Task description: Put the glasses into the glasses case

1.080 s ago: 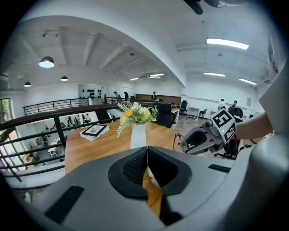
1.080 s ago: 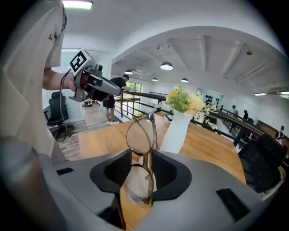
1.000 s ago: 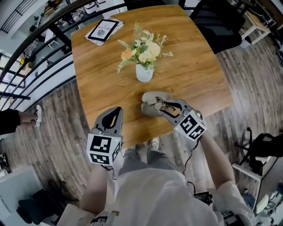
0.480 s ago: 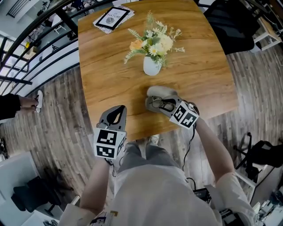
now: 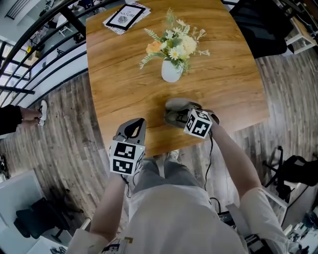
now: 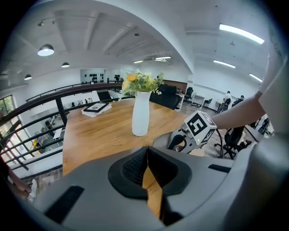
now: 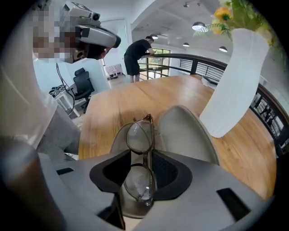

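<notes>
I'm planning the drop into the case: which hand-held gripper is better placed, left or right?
Right. The right hand-held gripper has the glasses between its opening jaws, directly over the open glasses case. The left hand-held gripper is shut and empty, apart from the case.

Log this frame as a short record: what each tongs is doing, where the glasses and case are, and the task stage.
left tongs: shut, empty, at the near edge of the wooden table
right tongs: gripping the glasses at the bridge, jaws starting to open
glasses case: open on the table, under the glasses
also on table: vase of flowers, booklet
stage: glasses not yet released
</notes>
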### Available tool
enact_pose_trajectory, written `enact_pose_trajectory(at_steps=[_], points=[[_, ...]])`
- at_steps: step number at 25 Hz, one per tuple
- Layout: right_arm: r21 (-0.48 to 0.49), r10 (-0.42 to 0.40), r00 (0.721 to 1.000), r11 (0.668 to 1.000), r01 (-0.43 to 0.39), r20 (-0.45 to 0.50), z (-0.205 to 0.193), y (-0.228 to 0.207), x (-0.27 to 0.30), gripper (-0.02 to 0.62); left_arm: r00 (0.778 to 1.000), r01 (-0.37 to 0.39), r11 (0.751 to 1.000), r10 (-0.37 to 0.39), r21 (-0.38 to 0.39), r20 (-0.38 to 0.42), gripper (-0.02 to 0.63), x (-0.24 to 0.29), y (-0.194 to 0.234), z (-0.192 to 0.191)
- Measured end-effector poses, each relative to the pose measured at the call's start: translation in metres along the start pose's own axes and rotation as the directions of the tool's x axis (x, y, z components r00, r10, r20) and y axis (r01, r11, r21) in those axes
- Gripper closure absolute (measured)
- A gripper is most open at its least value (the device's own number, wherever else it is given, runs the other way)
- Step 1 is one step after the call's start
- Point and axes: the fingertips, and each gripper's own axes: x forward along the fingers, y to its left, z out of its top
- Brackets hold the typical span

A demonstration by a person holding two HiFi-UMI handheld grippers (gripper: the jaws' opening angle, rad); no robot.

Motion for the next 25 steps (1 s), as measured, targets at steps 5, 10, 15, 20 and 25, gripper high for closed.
enact_pose_trajectory(at_steps=[5, 10, 15, 20, 25], points=[[0.06, 0.027, 1.0, 0.998, -0.026, -0.01, -0.008, 0.008, 0.008, 0.405, 1.0, 0.021, 1.0, -0.021, -0.022, -0.019, 0.586, 0.003, 0.0, -0.01], [0.104, -0.018, 0.999, 0.994, 0.022, -0.043, -0.012, 0.006, 0.004, 0.394, 0.999, 0.033, 0.999, -0.034, -0.024, -0.031, 0.587, -0.002, 0.004, -0.016], [0.178, -0.075, 0.997, 0.981, 0.073, 0.006, 0.0, 0.001, -0.024, 0.378, 0.999, 0.042, 0.999, -0.043, -0.008, -0.017, 0.588, -0.01, 0.006, -0.011], [0.33, -0.16, 0.975, 0.938, 0.101, 0.156, 0.027, -0.006, -0.069, 0.402, 0.998, 0.055, 0.998, -0.056, 0.029, 0.017, 0.587, -0.021, 0.007, 0.004], [0.452, -0.288, 0.894, 0.885, 0.112, 0.344, 0.072, -0.01, -0.139, 0.456, 0.996, 0.043, 0.997, -0.048, 0.067, 0.071, 0.586, -0.037, 0.017, 0.032]])
